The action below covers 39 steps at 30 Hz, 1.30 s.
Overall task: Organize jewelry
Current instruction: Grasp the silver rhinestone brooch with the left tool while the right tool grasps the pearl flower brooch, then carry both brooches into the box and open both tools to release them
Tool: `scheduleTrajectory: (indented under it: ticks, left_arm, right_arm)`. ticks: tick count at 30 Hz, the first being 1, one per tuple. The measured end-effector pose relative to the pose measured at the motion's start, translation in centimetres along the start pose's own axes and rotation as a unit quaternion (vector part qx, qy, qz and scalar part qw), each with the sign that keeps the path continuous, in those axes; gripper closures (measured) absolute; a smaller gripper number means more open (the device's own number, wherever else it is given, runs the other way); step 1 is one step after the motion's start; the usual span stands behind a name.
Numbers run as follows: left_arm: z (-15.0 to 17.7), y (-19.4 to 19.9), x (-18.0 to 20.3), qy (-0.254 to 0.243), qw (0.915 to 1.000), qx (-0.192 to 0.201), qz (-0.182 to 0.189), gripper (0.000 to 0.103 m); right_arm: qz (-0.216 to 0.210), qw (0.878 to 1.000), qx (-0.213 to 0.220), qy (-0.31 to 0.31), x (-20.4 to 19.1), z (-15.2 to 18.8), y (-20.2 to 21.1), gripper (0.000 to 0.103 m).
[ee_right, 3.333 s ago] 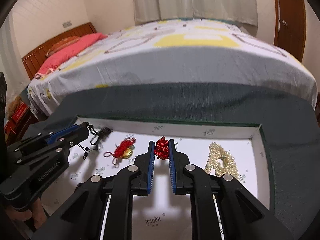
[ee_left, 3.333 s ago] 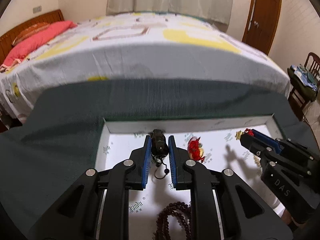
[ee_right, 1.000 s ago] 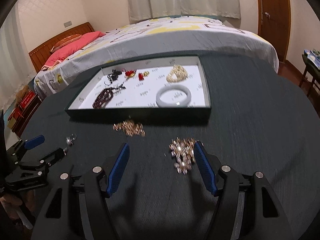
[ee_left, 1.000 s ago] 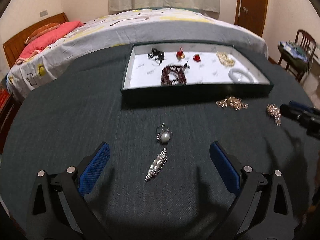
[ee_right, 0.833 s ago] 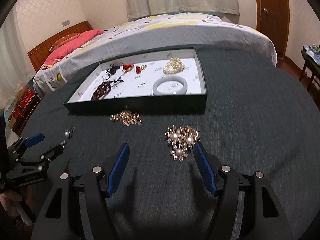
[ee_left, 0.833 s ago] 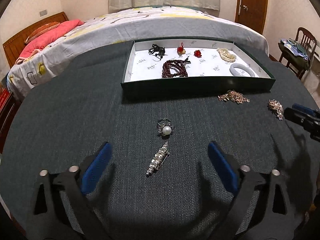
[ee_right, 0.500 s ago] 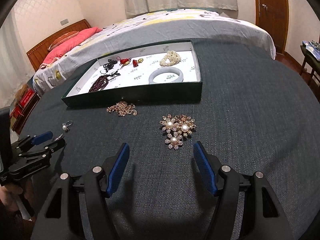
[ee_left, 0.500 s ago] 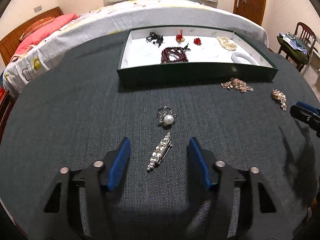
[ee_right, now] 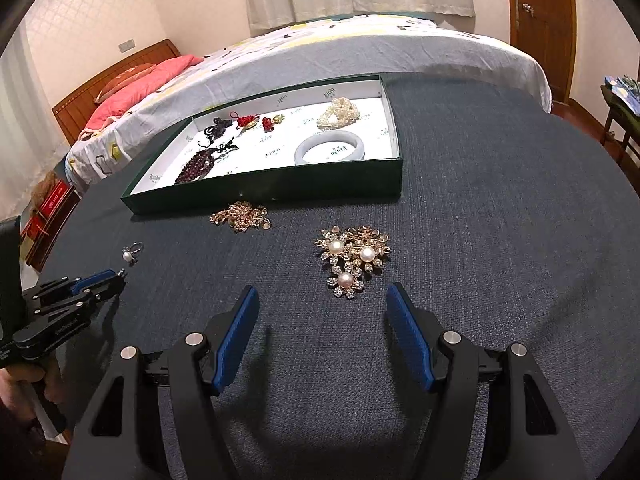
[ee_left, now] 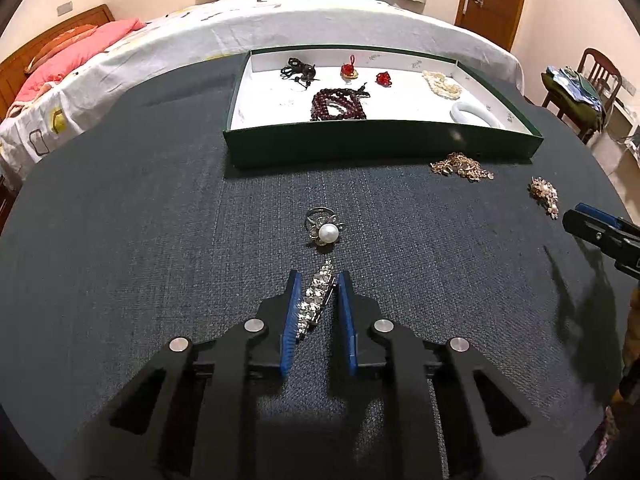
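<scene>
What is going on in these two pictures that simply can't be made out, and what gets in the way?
- Left wrist view: the rhinestone hair clip has its near end hidden by the left hand-held gripper, whose jaws have just been closing around it; firm contact is unclear.
- Left wrist view: the right hand-held gripper is cut off by the right edge.
- Right wrist view: the printed words on the tray lining are too small to read.
</scene>
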<state>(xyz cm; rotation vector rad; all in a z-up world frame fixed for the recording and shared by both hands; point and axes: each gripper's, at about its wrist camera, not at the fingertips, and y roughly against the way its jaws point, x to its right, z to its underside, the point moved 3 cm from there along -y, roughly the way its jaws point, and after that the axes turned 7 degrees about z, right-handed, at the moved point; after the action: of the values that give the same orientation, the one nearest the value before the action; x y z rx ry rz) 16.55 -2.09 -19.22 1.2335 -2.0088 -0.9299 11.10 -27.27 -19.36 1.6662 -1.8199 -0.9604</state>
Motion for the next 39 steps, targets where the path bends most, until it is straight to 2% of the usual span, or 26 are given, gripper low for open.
scheduleTrajectory:
  ticks: [15, 17, 18, 27, 28, 31, 32, 39]
  left_arm:
    - [-0.8, 1.4, -0.2, 0.017, 0.9996, 0.022, -0.01, 0.086]
    - [-1.0, 1.5, -0.3, 0.021, 0.9994, 0.024, -0.01, 0.086]
    - [-1.1, 1.5, -0.3, 0.023, 0.9994, 0.025, -0.01, 0.089]
    - [-1.3, 1.2, -0.8, 0.033, 0.9991, 0.025, -0.011, 0.089]
    - [-1.3, 1.2, -0.9, 0.034, 0.9991, 0.025, -0.011, 0.089]
    - [-1.2, 1.1, -1.1, 0.036, 0.999, 0.024, -0.011, 0.089]
    - [-1.2, 1.1, -1.1, 0.036, 0.999, 0.025, -0.011, 0.089]
    - [-1.2, 1.1, -1.0, 0.034, 0.9991, 0.025, -0.01, 0.089]
  right_arm:
    - [0.022, 1.0, -0.007, -0.004, 1.0, -0.4, -1.6, 0.038]
    - [0.028, 1.0, -0.007, -0.001, 1.1, -0.8, -2.0, 0.038]
    - [0.03, 1.0, -0.007, 0.0, 1.1, -1.0, -2.2, 0.038]
    - [0.05, 0.999, -0.006, 0.02, 0.6, -2.1, -3.3, 0.038]
    - [0.052, 0.998, -0.006, 0.023, 0.5, -2.1, -3.4, 0.04]
    - [0.059, 0.997, -0.002, 0.039, 0.2, -1.9, -3.3, 0.057]
    - [0.059, 0.997, -0.002, 0.041, 0.2, -1.9, -3.2, 0.059]
    - [0.047, 0.998, 0.0, 0.033, 0.3, -1.7, -2.9, 0.059]
